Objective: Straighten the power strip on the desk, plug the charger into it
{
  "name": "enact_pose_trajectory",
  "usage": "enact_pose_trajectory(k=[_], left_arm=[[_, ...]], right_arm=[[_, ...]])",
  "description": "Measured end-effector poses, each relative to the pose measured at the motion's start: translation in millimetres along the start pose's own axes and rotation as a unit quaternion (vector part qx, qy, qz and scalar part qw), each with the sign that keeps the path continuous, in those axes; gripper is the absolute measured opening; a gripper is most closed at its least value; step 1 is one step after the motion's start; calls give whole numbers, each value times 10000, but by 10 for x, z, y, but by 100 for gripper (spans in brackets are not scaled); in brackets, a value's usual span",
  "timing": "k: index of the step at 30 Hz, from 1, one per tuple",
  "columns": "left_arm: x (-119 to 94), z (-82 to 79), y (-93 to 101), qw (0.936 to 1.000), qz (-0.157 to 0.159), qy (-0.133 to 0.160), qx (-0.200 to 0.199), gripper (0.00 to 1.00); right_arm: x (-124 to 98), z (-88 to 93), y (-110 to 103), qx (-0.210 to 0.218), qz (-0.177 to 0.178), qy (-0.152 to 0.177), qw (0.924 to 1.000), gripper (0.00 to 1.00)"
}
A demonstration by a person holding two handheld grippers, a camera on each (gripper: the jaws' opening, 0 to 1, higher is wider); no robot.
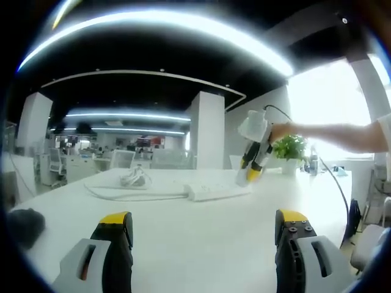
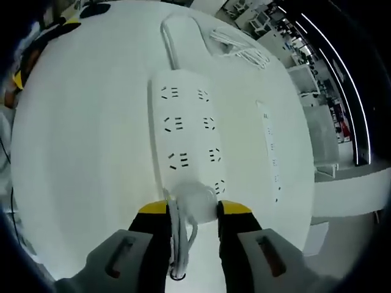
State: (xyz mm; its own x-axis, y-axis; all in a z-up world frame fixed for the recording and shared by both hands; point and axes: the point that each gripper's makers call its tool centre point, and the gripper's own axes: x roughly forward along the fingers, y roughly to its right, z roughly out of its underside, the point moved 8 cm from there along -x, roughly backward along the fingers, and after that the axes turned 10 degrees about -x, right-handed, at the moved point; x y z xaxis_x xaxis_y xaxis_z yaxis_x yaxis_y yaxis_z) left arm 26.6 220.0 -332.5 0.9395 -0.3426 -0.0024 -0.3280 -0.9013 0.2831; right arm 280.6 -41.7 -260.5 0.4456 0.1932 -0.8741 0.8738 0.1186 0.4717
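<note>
Right gripper clenched on the charger, which sat on the near end of the power strip; its cord hung between the jaws. Left gripper was released, jaws apart over bare desk. Beyond lay a cable bundle. Left gripper view added a dark object, a plant, and office pillars.

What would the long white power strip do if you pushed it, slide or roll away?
The power strip would probably slide, not roll: it lies flat and boxy on the smooth white desk. It looks stiff, so it would likely turn as one piece. Its white cord curves away and may tug it back a bit. The right gripper holds the charger at its near end.
</note>
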Motion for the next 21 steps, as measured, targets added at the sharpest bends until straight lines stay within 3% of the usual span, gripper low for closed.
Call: enact_pose_trajectory(k=[3, 7, 11, 21], left_arm=[[-5, -9, 3, 10000, 3, 5, 18, 99], [-8, -19, 17, 10000, 15, 25, 20, 99], [-6, -23, 27, 10000, 23, 24, 26, 99], [19, -21, 67, 10000, 68, -11, 50, 99]], right_arm=[[-2, 29, -20, 72, 5, 180, 9998, 31], [21, 94, -27, 141, 145, 342, 9992, 46], [-8, 115, -18, 291, 325, 720, 9965, 54], [-21, 147, -14, 510, 630, 1286, 9884, 69]])
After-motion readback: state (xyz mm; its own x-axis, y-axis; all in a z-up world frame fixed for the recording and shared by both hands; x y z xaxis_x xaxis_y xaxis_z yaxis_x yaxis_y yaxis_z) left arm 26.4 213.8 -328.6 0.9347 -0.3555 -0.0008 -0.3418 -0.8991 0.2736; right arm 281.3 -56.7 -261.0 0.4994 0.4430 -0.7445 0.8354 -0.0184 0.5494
